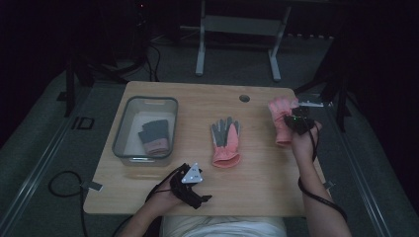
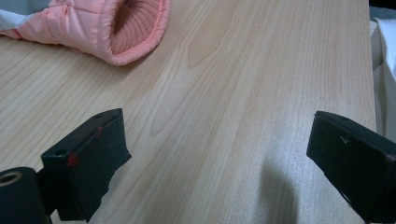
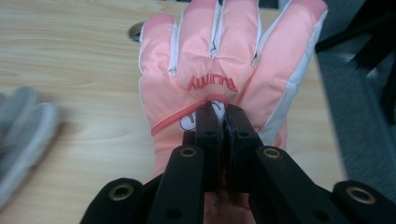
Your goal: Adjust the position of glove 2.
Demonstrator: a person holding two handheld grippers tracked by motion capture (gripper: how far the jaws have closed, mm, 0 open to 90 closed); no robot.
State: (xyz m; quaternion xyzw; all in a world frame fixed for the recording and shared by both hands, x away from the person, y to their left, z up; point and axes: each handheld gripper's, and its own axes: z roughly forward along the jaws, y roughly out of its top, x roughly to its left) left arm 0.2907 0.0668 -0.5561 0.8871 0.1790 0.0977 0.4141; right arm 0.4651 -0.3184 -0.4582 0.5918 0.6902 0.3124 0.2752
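A: Where is the right claw (image 3: 223,116)?

B: At the far right of the table (image 1: 257,182), held up in the person's right hand (image 1: 302,143). Its jaws are pressed together on a pinch of fabric on the back of a pink ski glove (image 3: 219,70). In the right gripper view the glove hangs in front of the claw with its fingers pointing away, red lettering just above the pinch. In the high view that glove (image 1: 281,118) sits right against the claw (image 1: 295,120), near the table's right edge.

A: And the left claw (image 2: 219,154)?

B: It stands wide, nothing between the jaws, just bare wood below. In the high view it (image 1: 202,198) lies near the front edge of the table in the person's left hand (image 1: 170,195), a grey three-cornered plate on top.

A: What else is on the table?

B: A second pink glove (image 1: 226,140), grey palm up, lies flat in the middle of the table, cuff toward the person. Its open cuff (image 2: 126,32) shows at the top of the left gripper view, well ahead of the jaws. At the left stands a clear plastic bin (image 1: 129,106) with a dark grey glove with a pink cuff (image 1: 155,137) inside. A round cable hole (image 1: 244,98) sits near the far edge.
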